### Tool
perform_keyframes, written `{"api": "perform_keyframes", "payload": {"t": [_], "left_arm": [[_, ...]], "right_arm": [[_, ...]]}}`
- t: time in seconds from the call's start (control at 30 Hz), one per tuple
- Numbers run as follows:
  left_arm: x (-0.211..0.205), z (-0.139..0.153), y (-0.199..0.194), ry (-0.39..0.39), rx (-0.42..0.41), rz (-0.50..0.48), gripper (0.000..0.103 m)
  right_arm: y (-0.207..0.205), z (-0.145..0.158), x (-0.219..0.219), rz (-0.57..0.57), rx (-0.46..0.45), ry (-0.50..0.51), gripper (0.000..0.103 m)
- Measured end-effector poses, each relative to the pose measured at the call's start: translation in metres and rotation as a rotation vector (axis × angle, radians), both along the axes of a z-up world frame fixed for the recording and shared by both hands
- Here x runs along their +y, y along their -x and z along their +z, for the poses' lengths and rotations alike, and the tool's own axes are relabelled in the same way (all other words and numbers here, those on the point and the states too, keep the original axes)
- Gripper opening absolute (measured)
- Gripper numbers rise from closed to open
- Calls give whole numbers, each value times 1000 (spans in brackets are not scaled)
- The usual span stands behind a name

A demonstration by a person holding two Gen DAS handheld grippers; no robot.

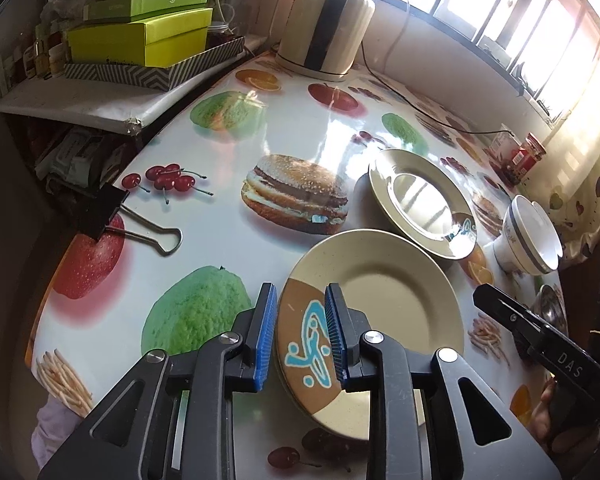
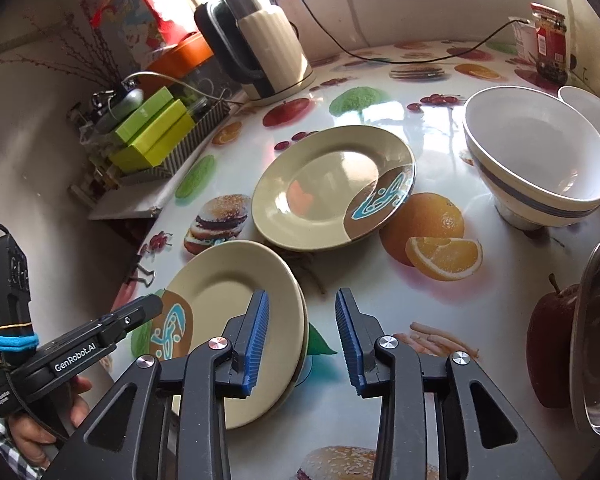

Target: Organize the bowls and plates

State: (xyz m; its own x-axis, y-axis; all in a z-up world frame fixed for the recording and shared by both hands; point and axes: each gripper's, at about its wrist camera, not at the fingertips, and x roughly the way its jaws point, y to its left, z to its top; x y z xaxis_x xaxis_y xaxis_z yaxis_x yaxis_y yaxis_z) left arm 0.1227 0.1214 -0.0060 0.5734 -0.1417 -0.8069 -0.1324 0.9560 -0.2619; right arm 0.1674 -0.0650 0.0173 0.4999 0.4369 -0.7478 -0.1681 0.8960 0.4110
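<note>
A beige plate (image 1: 388,300) (image 2: 228,288) with a brown and blue patterned rim lies flat on the fruit-print table; a second rim edge shows just under it. My left gripper (image 1: 301,336) straddles that patterned rim, pads apart and not pressing. The left gripper's tip (image 2: 140,312) shows over the same rim in the right wrist view. My right gripper (image 2: 302,340) is open at the plate's opposite edge, with only table between its pads. Its finger (image 1: 488,300) appears in the left wrist view. A matching plate (image 1: 420,204) (image 2: 328,188) rests slightly tilted farther back. Beyond stands a white striped bowl (image 1: 532,236) (image 2: 536,160).
A second white bowl (image 2: 592,112) and a steel bowl (image 2: 596,340) (image 1: 550,312) sit at the right. A kettle (image 1: 328,20) (image 2: 268,52) with its cord stands at the back, a red jar (image 2: 548,40) far right. Green boxes (image 1: 140,36) fill a side shelf; a binder clip (image 1: 112,216) grips the table edge.
</note>
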Motion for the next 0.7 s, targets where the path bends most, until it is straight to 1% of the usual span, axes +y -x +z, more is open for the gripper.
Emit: {"api": "perform_keyframes", "payload": {"t": [0.1,0.2,0.33,0.43,0.53,0.63,0.7], "left_arm": [[-3,3,-6,-1,-9,-1,32],[-6,5,-14,6,-13,-12,33],[-13,9,-27,5,-16,-30,33],[-18,10,-39,44,-18,-55,33],[-25,14,-53,21,-24,-71,33],[-28,15,-68,35,-21,-88,33],[-31,15,-78,16,-22,-96,33]], "right_arm": [[-3,2,-7,-30,-4,-2,37],[-8,1,-15,-53,4,-23,37],[-15,0,-23,-76,6,-17,38],[-23,-1,-26,-96,6,-4,38],[-32,-3,-28,-105,6,9,38],[-41,-7,-30,-119,16,4,38],[-47,-10,-29,-119,18,8,38]]}}
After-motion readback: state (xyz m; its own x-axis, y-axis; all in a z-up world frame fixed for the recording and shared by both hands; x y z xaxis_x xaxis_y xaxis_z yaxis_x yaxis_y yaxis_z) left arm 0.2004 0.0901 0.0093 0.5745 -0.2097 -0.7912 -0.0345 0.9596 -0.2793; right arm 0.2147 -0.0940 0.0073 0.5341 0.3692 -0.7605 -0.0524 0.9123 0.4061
